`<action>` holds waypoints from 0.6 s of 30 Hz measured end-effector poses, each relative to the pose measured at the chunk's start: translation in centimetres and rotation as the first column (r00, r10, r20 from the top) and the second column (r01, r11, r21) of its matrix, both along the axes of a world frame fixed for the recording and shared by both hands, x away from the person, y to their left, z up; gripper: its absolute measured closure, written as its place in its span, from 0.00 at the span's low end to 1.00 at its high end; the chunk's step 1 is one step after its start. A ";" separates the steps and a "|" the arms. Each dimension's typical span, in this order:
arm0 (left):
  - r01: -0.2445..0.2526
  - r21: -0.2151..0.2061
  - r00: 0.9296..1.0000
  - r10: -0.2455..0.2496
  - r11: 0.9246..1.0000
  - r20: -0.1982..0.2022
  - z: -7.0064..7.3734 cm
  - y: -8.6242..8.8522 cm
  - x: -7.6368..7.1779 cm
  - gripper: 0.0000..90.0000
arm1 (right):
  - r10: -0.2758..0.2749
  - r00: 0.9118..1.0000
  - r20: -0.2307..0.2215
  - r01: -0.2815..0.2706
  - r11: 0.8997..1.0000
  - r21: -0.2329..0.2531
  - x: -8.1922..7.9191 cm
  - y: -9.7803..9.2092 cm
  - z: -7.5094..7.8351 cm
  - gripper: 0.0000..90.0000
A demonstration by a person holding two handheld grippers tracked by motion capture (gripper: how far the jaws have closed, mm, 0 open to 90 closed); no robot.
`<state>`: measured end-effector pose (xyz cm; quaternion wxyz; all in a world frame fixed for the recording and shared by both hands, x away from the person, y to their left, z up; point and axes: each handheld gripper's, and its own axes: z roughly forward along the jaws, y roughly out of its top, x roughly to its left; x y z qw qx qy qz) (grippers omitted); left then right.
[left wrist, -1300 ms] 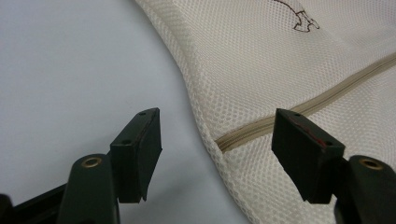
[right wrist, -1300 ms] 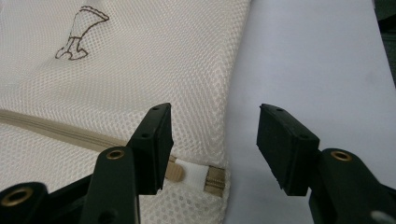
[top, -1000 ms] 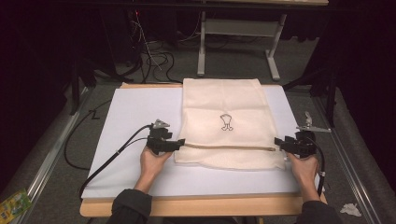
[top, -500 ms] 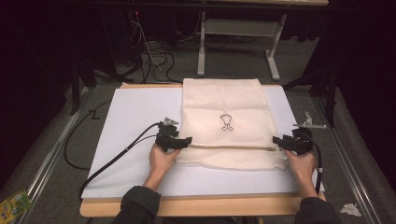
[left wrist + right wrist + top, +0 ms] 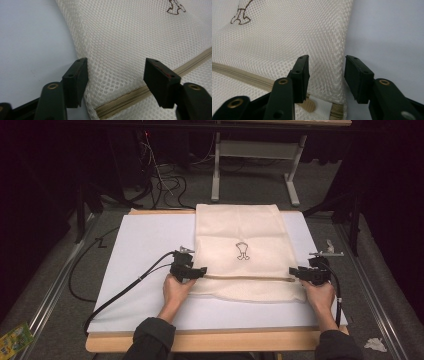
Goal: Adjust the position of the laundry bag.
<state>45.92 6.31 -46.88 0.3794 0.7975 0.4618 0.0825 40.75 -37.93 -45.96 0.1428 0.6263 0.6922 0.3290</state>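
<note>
Cream mesh bag (image 5: 240,252) flat at frame centre on white mat (image 5: 145,245). Left gripper (image 5: 196,272) open astride bag's left edge at zipper (image 5: 247,277); right gripper (image 5: 296,273) open astride right edge. Black cable (image 5: 125,287) lower left. Metal stand (image 5: 255,165) top centre.

The left black two-jaw gripper (image 5: 199,270) moves in from the white sheet toward the left edge of the cream mesh zip bag (image 5: 240,227) and now straddles that edge by the tan zip (image 5: 247,277), jaws apart. The right black two-jaw gripper (image 5: 294,270) edges slightly inward.
</note>
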 end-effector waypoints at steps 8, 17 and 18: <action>-0.002 0.022 1.000 0.002 1.000 0.011 0.0 0.1 0.1 0.62 | 0.016 1.000 -0.025 -0.016 1.000 0.006 0.2 0.0 -0.3 0.86; 0.025 0.046 0.999 -0.027 0.999 0.027 0.2 -0.1 0.1 0.96 | 0.048 0.999 -0.024 -0.048 0.999 0.004 0.2 0.0 -0.2 0.98; 0.027 0.048 0.999 -0.028 0.998 0.031 0.2 -0.1 0.1 0.97 | 0.048 0.999 -0.021 -0.048 0.999 0.007 0.2 -0.1 -0.2 0.98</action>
